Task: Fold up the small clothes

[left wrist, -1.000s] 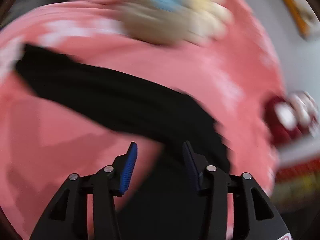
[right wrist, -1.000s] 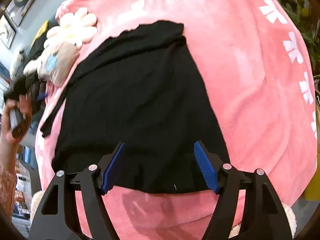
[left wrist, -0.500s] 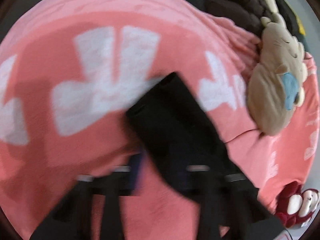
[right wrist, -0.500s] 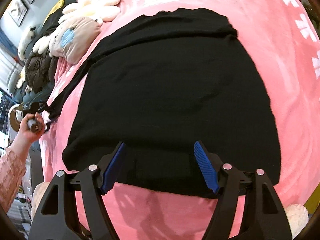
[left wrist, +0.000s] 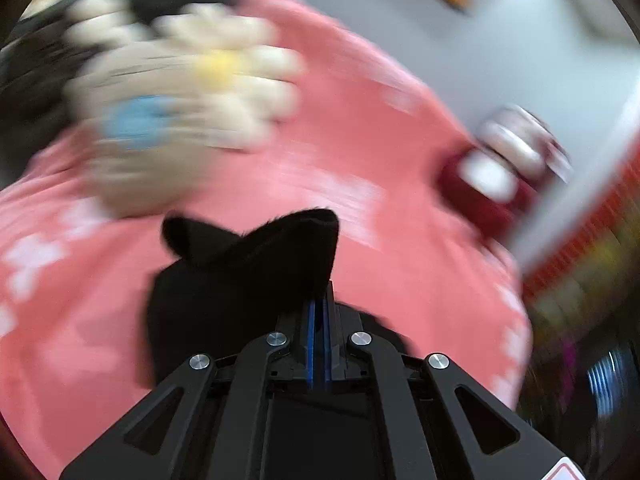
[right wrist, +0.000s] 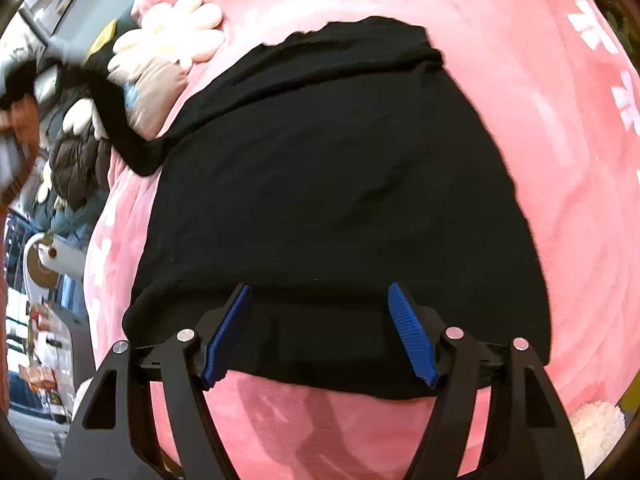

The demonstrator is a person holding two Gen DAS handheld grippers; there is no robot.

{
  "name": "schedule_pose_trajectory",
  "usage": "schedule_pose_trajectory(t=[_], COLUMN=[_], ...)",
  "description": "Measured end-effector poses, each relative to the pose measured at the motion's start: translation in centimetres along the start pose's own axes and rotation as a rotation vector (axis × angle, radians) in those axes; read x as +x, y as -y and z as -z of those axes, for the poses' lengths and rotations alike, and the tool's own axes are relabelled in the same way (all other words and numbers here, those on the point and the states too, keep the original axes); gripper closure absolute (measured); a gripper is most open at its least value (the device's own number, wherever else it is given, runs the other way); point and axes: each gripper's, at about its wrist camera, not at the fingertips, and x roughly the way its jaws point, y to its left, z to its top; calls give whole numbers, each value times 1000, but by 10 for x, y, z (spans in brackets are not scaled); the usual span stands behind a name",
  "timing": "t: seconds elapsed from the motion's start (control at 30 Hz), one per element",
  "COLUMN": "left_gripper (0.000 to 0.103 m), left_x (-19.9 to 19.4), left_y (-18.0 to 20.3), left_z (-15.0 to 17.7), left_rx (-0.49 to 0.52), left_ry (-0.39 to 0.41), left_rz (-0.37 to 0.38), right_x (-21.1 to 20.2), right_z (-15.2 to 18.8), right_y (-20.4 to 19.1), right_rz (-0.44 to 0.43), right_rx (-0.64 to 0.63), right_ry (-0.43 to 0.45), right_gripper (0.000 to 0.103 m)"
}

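Black garment (right wrist: 340, 200) is spread on the pink blanket (right wrist: 560, 160), stretching lengthwise away ahead of the right gripper (right wrist: 320, 328), whose wide jaws hover over its near hem. One sleeve end (left wrist: 256, 256) is pinched in the closed left gripper (left wrist: 319, 320), lifted, presumably for folding inward.

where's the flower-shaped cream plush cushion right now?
In the right wrist view the flower-shaped cream plush cushion lies upper left on the pink fleece blanket, just beyond the black knit garment; in the left wrist view it is blurred, upper left.
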Motion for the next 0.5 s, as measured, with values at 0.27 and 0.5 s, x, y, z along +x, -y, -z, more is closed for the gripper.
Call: schedule_pose_trajectory(t=[0.27,0.5], left_gripper=[57,44], left_x=[113,71], left_y=[143,56], left_z=[148,205], left_rx=[251,135], left_ry=[-312,-368], left_rz=[-7,-112], right_x=[-26,-27], right_z=[-7,-74], right_y=[57,84], right_rz=[49,30], right_rx=[92,49], right_ry=[64,139], right_gripper=[35,30])
